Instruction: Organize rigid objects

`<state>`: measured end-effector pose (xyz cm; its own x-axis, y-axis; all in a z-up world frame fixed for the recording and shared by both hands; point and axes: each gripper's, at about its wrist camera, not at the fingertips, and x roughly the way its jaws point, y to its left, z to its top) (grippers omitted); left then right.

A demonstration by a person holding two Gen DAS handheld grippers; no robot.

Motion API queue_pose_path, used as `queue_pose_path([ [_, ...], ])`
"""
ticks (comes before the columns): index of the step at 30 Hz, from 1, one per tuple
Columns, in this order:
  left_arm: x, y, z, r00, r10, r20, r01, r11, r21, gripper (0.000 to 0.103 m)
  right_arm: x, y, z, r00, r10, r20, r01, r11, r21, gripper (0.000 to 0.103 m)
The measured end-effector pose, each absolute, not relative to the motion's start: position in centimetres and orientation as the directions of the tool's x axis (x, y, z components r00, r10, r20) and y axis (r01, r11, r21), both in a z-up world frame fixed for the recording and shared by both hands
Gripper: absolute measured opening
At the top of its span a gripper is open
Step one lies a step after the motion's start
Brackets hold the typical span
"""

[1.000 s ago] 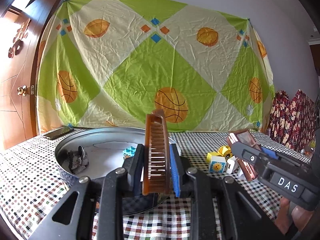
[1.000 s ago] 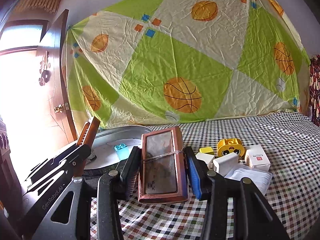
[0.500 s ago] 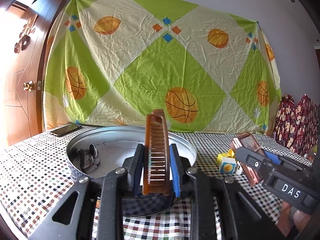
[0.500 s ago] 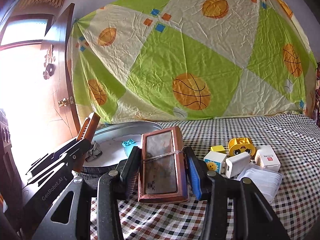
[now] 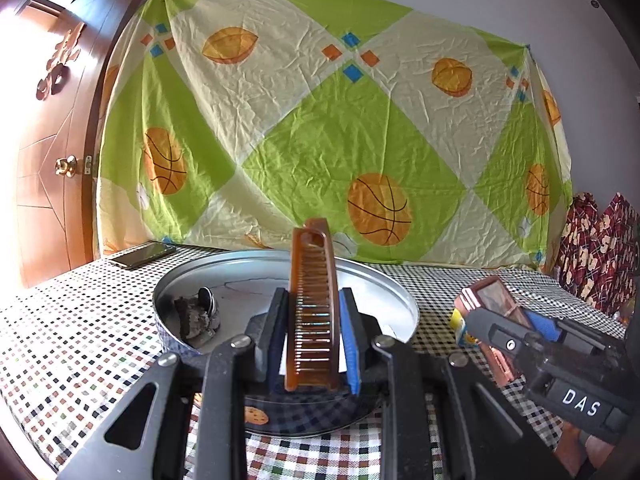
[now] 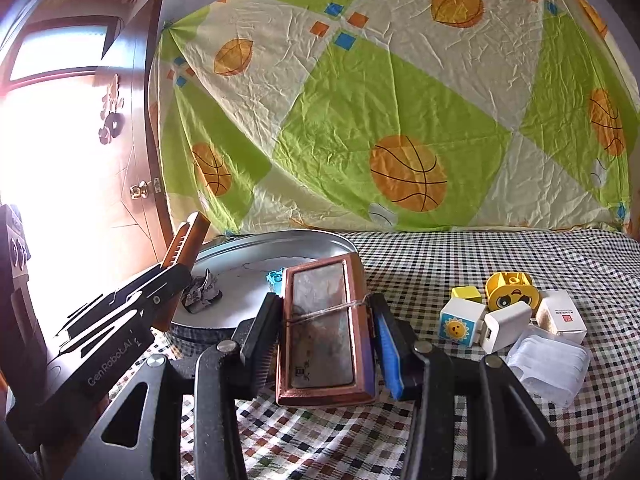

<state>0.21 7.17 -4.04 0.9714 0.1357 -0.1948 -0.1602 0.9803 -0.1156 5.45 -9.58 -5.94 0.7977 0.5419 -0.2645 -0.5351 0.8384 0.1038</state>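
Reading "DAS", the right gripper (image 6: 326,332) clamps a copper-framed case (image 6: 324,328); "GenRobot.AI" left gripper (image 5: 313,332) pinches a brown comb (image 5: 312,304).

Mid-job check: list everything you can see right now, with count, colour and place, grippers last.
comb: 1, amber, upright in left gripper
framed mirror: 1, copper, in right gripper
round tin: 1, silver, left on table
hair clip: 1, dark, in tin
toy brick: 1, blue, in tin
toy blocks: 3, yellow or white, right of tin
charger: 1, white, by blocks
small box: 1, white
clear case: 1
phone: 1, black, far left
left gripper: closed on comb
right gripper: closed on mirror
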Motion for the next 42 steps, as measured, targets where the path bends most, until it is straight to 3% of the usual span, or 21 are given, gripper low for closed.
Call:
queue_pose_path([
  [16, 1.3, 9.7, -3.8, 0.953, 0.164, -0.253, -0.197, 0.974, -0.109, 0.023, 6.5, -6.9, -5.0, 0.729, 0.608, -0.313, -0.602, 0.788, 0.127, 0.047],
  [27, 3.1, 11.4, -3.7, 0.928, 0.164, -0.333, -0.204, 0.975, -0.091, 0.023, 9.0, -4.5, -3.0, 0.738, 0.595, -0.318, -0.613, 0.788, 0.052, 0.047],
  [42, 7.2, 13.8, -3.0, 0.867, 0.081, -0.491, -0.152, 0.983, -0.106, 0.023, 14.1, -0.9, -3.9, 0.676, 0.575, -0.461, -0.631, 0.775, 0.04, 0.047],
])
